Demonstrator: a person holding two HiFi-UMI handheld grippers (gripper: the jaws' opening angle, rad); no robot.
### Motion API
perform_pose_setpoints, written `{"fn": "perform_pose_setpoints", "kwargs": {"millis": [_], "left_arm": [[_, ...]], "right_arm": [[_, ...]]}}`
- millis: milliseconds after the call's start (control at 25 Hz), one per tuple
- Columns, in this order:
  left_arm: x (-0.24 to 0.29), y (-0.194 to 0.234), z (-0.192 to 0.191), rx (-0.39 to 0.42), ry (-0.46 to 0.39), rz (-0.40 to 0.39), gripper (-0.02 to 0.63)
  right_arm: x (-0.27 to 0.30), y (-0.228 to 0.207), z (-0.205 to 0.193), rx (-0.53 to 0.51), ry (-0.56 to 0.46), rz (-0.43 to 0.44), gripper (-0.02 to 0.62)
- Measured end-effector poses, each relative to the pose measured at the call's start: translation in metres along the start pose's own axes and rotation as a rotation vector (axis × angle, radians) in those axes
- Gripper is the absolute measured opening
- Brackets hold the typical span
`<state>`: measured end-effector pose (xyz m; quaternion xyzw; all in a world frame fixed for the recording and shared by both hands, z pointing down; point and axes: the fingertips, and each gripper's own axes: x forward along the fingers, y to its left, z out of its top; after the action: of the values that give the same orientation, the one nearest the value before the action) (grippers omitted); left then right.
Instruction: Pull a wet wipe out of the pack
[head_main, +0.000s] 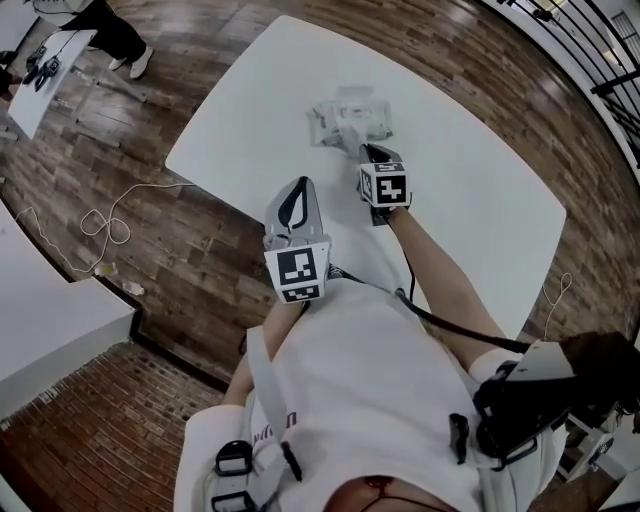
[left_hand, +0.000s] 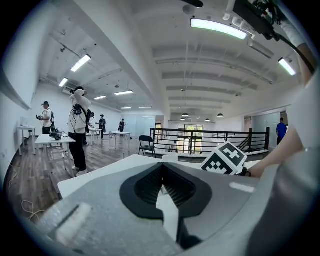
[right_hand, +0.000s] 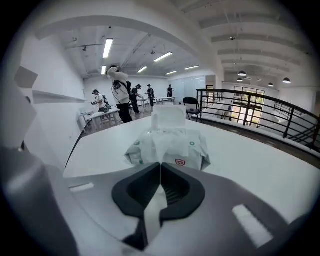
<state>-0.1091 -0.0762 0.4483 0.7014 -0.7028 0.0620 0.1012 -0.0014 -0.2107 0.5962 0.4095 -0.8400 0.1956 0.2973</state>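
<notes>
Right tool is pinched on the wet wipe sticking out of the pack on the table. Left tool is pressed together and empty, at the pack's 7 o'clock.

Your head camera looks steeply down on the white table; both gripper cameras skim across it, the right nearest the pack.

My left gripper and right gripper are grey with black pads, and each carries a black-and-white square-patterned marker cube. The bench is white. The pack is white with small green marks and a red shield emblem. The wet wipe is white. The floor is brown wood planks.
</notes>
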Motion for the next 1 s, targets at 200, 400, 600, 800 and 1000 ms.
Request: {"fn": "perform_pose_setpoints", "kwargs": {"millis": [200, 400, 600, 800, 1000], "left_arm": [[-0.002, -0.004, 0.0, 0.009, -0.006, 0.002, 0.003], [-0.003, -0.005, 0.003, 0.02, -0.019, 0.005, 0.003], [-0.004, -0.005, 0.003, 0.026, -0.022, 0.002, 0.003], [-0.003, -0.007, 0.005, 0.032, -0.026, -0.009, 0.003], [-0.001, -0.008, 0.004, 0.027, -0.021, -0.012, 0.003]], "right_arm": [[-0.019, 0.001, 0.023, -0.024, -0.076, 0.025, 0.008], [-0.034, 0.001, 0.054, -0.044, -0.155, 0.029, 0.008], [-0.04, 0.003, 0.068, -0.059, -0.189, 0.037, 0.008], [-0.048, 0.0, 0.09, -0.068, -0.234, 0.034, 0.008], [-0.054, 0.004, 0.108, -0.078, -0.273, 0.043, 0.008]]}}
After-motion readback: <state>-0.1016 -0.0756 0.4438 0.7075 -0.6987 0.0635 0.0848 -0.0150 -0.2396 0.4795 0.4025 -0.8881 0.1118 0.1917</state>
